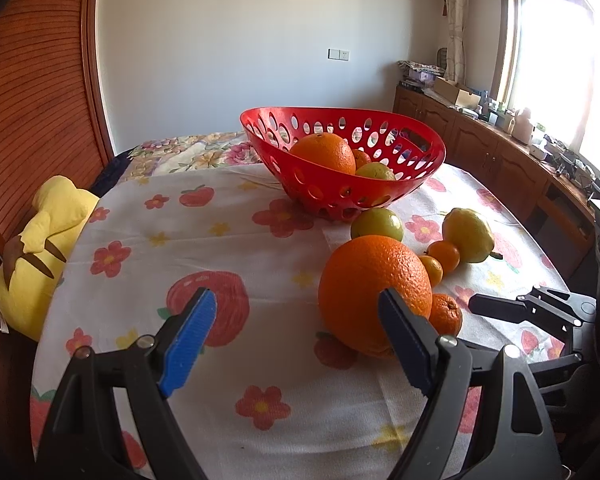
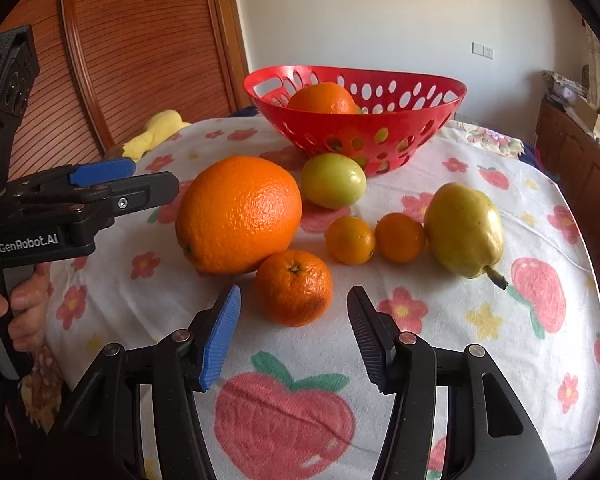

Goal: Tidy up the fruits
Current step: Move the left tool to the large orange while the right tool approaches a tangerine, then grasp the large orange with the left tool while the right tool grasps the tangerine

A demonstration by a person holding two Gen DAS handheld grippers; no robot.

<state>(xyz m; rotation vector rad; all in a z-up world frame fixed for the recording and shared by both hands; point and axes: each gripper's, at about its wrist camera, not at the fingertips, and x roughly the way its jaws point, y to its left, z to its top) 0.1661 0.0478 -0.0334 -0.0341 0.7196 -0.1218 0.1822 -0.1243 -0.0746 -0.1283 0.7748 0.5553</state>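
A big orange [image 1: 374,292] [image 2: 240,214] lies on the flowered cloth. My left gripper [image 1: 296,300] is open, and the orange sits behind its right finger [image 1: 404,340], not between the pads. A mandarin [image 2: 294,288] [image 1: 446,312] rests just ahead of my right gripper [image 2: 294,298], which is open with both pads clear of it. Beyond lie a green fruit [image 2: 334,180], two small oranges [image 2: 350,240] [image 2: 400,236] and a yellow pear [image 2: 464,230]. The red perforated basket [image 1: 340,112] [image 2: 356,70] at the back holds another orange [image 1: 324,152] and smaller fruit.
A yellow plush toy [image 1: 40,240] lies at the table's left edge, by a wooden slatted door [image 1: 32,100]. Low wooden cabinets [image 1: 480,148] with clutter run under the window on the right. A hand [image 2: 24,300] holds the left gripper's handle.
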